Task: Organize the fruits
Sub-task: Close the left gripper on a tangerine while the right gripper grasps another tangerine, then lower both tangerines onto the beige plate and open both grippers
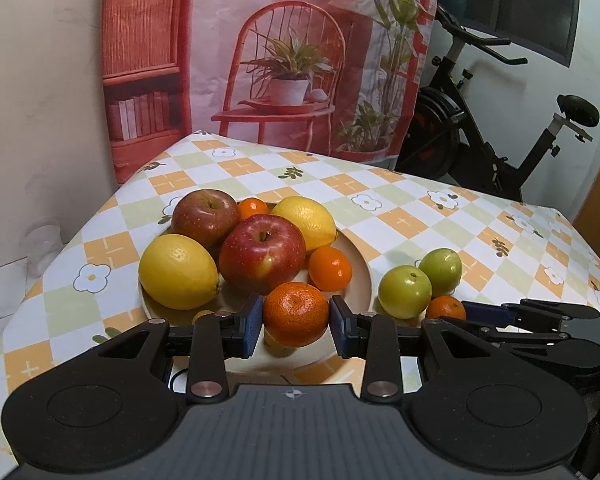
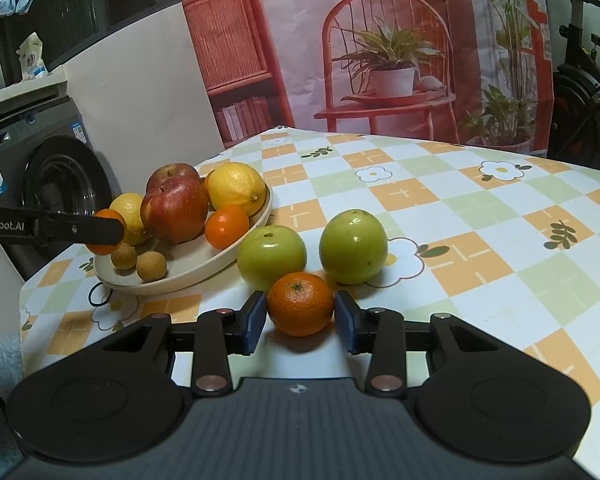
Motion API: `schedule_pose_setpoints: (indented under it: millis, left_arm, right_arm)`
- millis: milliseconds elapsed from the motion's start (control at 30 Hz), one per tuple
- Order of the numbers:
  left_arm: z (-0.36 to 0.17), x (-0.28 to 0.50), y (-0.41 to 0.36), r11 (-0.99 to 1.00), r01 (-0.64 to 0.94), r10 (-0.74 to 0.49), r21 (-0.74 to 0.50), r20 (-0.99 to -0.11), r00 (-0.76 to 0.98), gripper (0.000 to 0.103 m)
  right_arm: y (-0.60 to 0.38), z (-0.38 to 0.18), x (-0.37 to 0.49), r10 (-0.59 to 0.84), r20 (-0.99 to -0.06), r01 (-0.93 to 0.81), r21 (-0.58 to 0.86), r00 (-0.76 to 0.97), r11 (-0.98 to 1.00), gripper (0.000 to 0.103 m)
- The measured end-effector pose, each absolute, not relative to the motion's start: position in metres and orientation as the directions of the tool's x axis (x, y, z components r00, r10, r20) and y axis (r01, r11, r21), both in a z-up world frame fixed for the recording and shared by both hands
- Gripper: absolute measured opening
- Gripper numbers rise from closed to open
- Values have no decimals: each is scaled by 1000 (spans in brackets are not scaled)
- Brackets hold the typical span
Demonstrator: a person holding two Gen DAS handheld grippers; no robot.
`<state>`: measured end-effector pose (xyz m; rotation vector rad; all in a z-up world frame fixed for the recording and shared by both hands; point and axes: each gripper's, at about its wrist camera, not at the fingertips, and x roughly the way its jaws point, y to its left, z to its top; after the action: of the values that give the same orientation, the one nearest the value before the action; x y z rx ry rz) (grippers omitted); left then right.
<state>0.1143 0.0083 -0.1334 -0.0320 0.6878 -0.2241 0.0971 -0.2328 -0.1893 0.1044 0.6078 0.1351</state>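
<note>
Left gripper clamps a mandarin at its widest girth, held above the plate's near rim, lower centre of frame. Right gripper pinches a second mandarin on the tablecloth, just in front of two green fruits.

Handling, judged: mandarins are light, the rind soft and yielding; grip across the middle, gently.

Count: plate holds two apples, two lemons, two loose mandarins and two small brown fruits.
</note>
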Motion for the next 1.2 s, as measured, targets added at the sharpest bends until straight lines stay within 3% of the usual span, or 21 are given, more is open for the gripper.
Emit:
schedule_pose_setpoints:
  millis: [600,833,1200]
  left_arm:
    - [-111,124,55,980,87,-181,-182,-603,777,38]
    - [-119,130,50,974,145,-224,-175,-633,741,38]
    - [-137,141,41,960,239,-273,-146,-670,690,38]
  right_arm:
    - [-232,-165,91,128,-547,-58,143,827,988,40]
    - [-199,-144,114,177,-545,-166,69,819,984,40]
    - [-161,-161,155,240,-601,-291,13,762,957,40]
